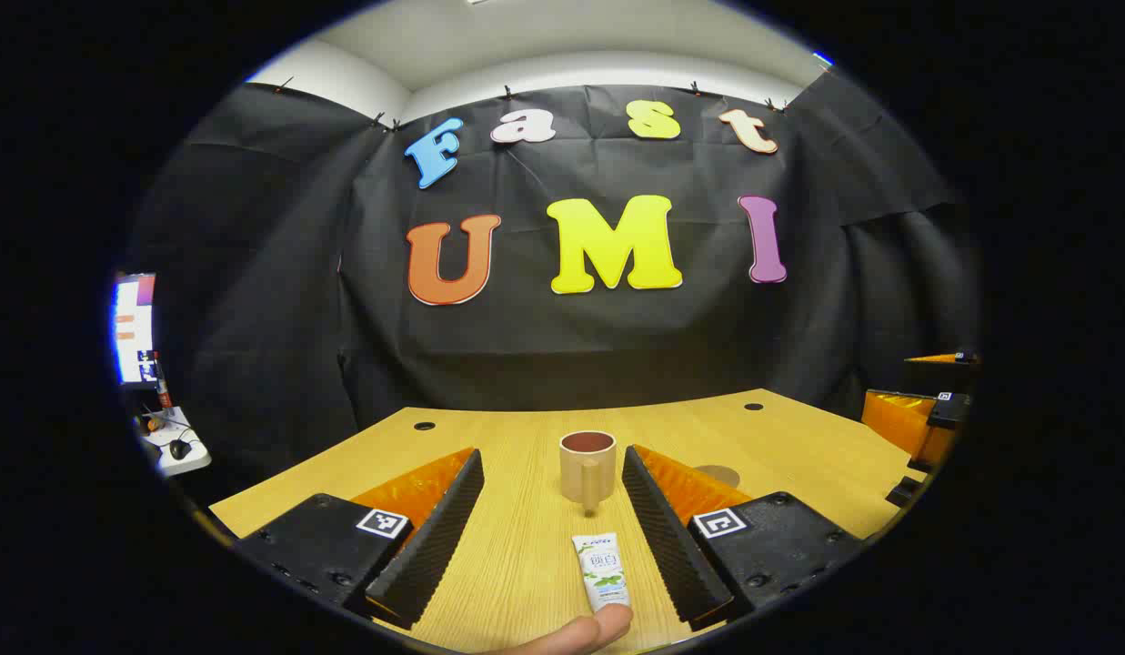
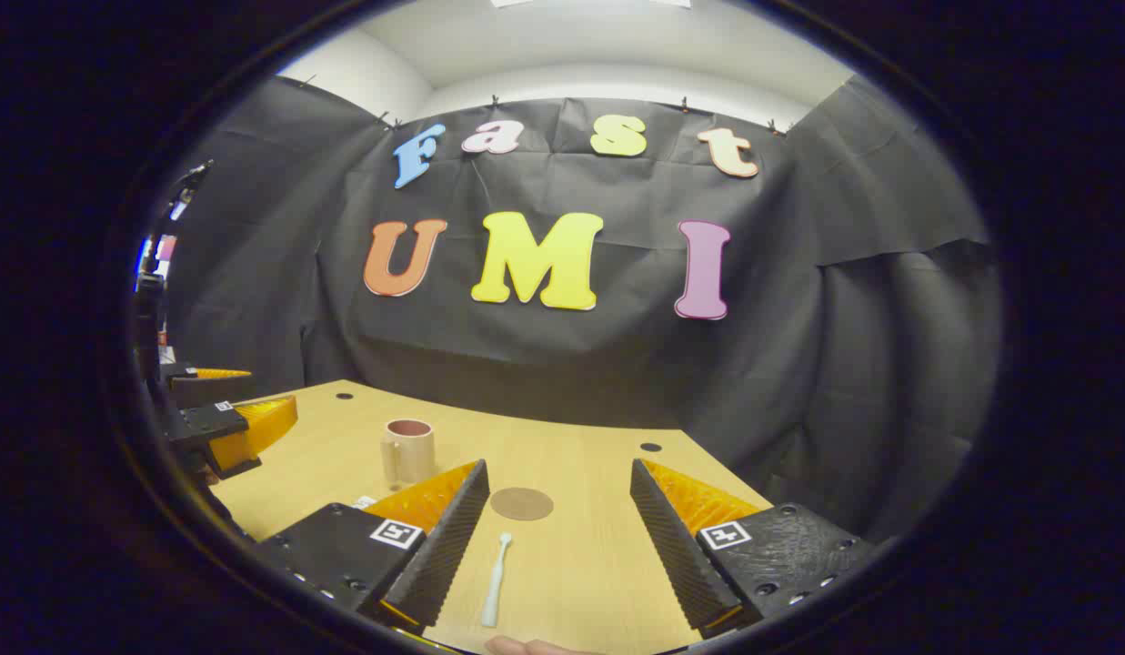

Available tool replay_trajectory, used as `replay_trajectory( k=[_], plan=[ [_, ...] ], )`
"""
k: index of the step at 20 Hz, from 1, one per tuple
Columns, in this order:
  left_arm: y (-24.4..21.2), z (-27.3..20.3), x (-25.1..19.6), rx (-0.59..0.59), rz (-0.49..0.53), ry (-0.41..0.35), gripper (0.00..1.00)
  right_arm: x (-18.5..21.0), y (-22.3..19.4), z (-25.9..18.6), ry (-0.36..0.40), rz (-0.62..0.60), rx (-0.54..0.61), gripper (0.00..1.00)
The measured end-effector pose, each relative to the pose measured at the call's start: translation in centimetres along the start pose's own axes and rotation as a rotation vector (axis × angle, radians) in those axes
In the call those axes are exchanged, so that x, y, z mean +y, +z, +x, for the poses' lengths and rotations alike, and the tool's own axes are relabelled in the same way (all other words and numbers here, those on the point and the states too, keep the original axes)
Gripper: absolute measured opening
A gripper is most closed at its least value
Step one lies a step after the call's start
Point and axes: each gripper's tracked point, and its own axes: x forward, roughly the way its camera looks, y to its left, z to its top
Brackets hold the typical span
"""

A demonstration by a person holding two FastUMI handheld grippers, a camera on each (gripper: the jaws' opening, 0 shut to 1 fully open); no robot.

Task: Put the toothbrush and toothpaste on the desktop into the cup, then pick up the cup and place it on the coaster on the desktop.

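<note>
Both grippers hovered wide open over the bench, holding nothing.

In the left gripper view, the left gripper (image 1: 551,537) had its fingers (image 1: 435,537) spread far apart, and the toothpaste tube (image 1: 602,570) lay flat on the wooden bench (image 1: 526,546) between them, toward the finger at 4 o'clock without touching it. A person's fingertip (image 1: 598,628) touched the tube's near end at 6 o'clock. Beyond the tube, toward 12 o'clock, the tan cup (image 1: 587,468) stood upright with its handle facing the camera. The round coaster (image 1: 721,475) peeked out at 2 o'clock behind that finger. In the right gripper view, the right gripper (image 2: 555,541) was equally wide, with the white toothbrush (image 2: 495,579) lying between its fingers near the one at 8 o'clock. The coaster (image 2: 521,503) sat just past the brush head at 12 o'clock, and the cup (image 2: 408,450) stood at 11 o'clock, well apart.
</note>
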Motion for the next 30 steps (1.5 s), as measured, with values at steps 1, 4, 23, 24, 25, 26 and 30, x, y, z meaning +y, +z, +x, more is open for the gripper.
replay_trajectory(
  k=[1, 4, 23, 24, 25, 26, 30],
  plan=[
    [0.3, -0.2, 0.0, -0.008, 0.004, 0.004, 0.98, -0.1, 0.1, -0.1, 0.000, 0.004, 0.001, 0.94],
    [1.2, -0.5, 0.5, -0.033, 0.011, 0.015, 0.97, -0.8, 0.5, -0.3, -0.017, 0.013, -0.006, 0.94],
    [-0.9, 0.0, 0.8, 0.026, -0.036, 0.010, 0.97, -0.4, -0.9, -0.2, -0.008, 0.014, 0.032, 0.95],
    [-1.4, 0.1, 0.8, 0.038, -0.044, 0.005, 0.97, -0.4, -1.1, -0.1, -0.005, 0.012, 0.035, 0.95],
    [-1.8, 0.3, 0.7, 0.053, -0.054, -0.003, 0.97, -0.2, -1.1, -0.1, -0.003, 0.008, 0.036, 0.96],
    [-2.4, 0.4, 0.6, 0.068, -0.063, -0.008, 0.98, 0.0, -1.2, -0.2, 0.000, 0.003, 0.034, 0.96],
    [-4.4, 0.8, 0.5, 0.134, -0.079, -0.014, 0.98, 0.1, -1.9, -0.1, 0.001, -0.007, 0.038, 0.95]
  ],
)
